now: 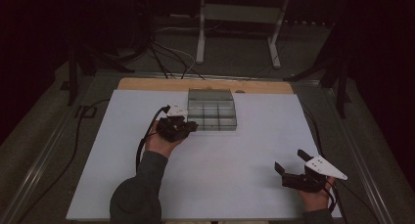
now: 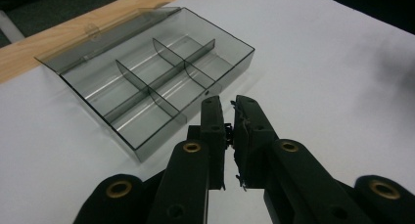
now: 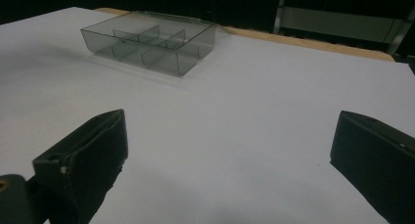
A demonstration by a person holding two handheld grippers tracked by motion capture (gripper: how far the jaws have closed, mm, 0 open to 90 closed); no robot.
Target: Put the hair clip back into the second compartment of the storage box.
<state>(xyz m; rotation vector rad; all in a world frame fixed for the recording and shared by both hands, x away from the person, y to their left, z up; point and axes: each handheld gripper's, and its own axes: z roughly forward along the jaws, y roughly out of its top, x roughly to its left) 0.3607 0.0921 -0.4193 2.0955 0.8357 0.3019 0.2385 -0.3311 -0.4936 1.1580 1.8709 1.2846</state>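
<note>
One smoky transparent box (image 1: 212,110) sits on the white table (image 1: 244,150) toward twelve o'clock, its lid open behind it. It has six compartments, and they look empty, though the light is dim. Two grippers are present. The left gripper (image 1: 192,126) is at the box's near left corner, its jaws almost together on nothing. The right gripper (image 1: 289,166), at about four o'clock, has its jaws wide apart.

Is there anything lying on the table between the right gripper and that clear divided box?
Nothing visible. From the open right gripper to the divided box there is bare white table. The left gripper sits at the box's near left corner, off that line.
</note>
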